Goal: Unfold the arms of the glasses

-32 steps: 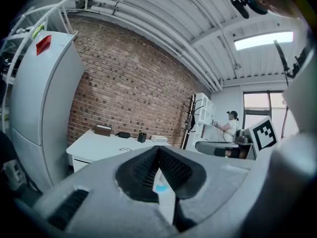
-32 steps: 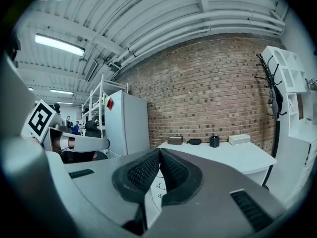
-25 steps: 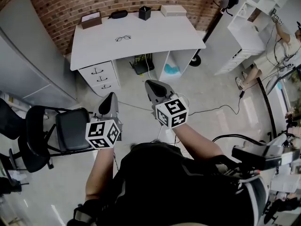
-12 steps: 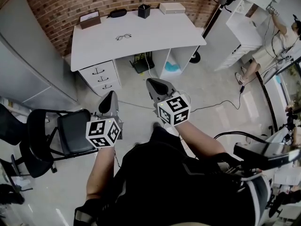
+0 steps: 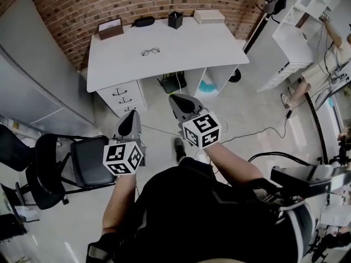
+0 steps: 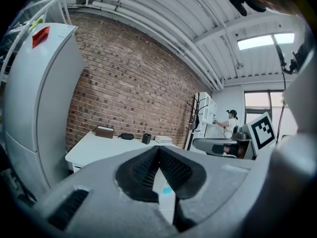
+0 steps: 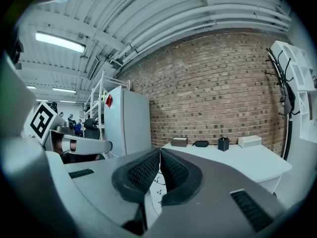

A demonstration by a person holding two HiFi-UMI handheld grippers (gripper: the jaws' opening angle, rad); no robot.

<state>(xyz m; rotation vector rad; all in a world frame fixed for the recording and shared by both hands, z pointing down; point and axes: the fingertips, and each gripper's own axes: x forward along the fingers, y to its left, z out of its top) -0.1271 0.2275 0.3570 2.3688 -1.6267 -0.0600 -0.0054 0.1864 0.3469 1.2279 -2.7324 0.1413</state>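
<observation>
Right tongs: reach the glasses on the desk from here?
Probably not yet. Right tongs hang shut over the floor, short of the desk where the glasses lie; nothing blocks the way.

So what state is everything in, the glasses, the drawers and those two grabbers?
glasses: lying on the white desk, untouched; arms too small to tell.
desk drawers: shut.
left gripper: fingers shut, nothing held.
right gripper: fingers shut, nothing held.
folding chair: unfolded.
</observation>
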